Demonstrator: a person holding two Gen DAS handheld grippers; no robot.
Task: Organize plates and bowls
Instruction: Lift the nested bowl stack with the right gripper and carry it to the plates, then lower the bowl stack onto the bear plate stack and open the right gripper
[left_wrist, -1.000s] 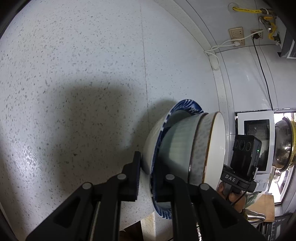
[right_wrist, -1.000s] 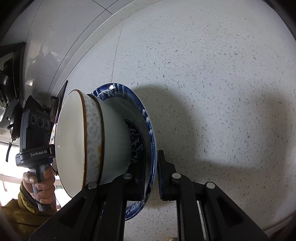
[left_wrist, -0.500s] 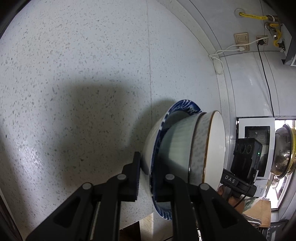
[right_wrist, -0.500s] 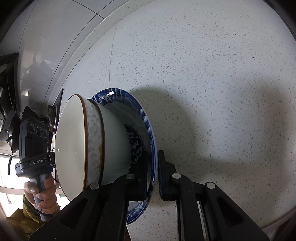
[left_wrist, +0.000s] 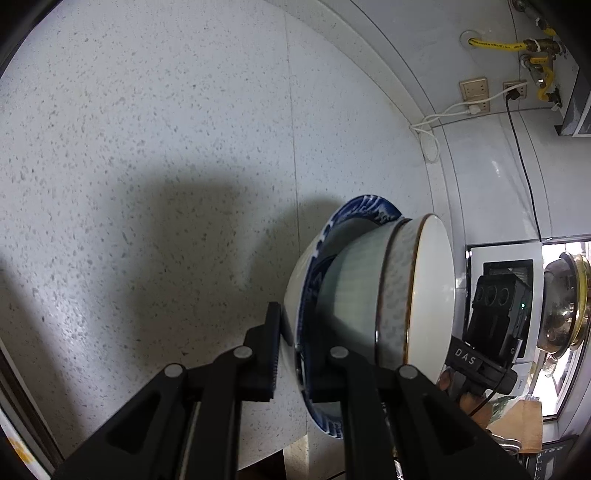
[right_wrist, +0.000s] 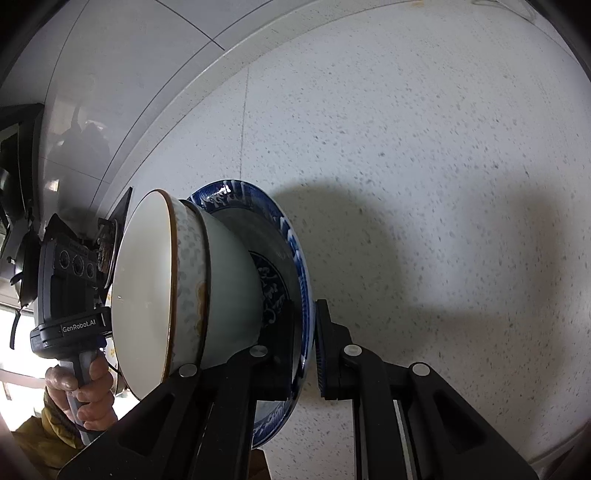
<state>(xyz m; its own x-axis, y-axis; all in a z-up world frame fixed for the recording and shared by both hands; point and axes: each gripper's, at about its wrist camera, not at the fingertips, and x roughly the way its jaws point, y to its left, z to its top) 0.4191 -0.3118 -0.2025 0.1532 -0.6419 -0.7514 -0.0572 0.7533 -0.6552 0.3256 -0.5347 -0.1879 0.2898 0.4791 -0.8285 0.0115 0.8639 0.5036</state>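
A blue-and-white plate (left_wrist: 364, 206) is held up off the speckled counter, gripped at opposite sides of its rim. On it sit two nested bowls: a pale green one (left_wrist: 351, 288) below and a white patterned, gold-rimmed one (left_wrist: 424, 288) inside it. My left gripper (left_wrist: 295, 343) is shut on the plate's rim. In the right wrist view the plate (right_wrist: 291, 236), the green bowl (right_wrist: 229, 280) and the white bowl (right_wrist: 147, 280) show from the other side. My right gripper (right_wrist: 306, 343) is shut on the rim there. A hand (right_wrist: 85, 391) grips the left unit's handle.
The counter (left_wrist: 147, 184) runs under the stack, its front edge (left_wrist: 258, 454) close by. Along the tiled wall are sockets (left_wrist: 476, 92) with a white cable and a yellow pipe (left_wrist: 495, 45). A white appliance (left_wrist: 498, 258) and a metal pot (left_wrist: 561, 302) stand at the right.
Both grippers have carried the plate and bowls a little up and along the counter. The wall sockets sit lower in the left view. Both grips are unchanged.
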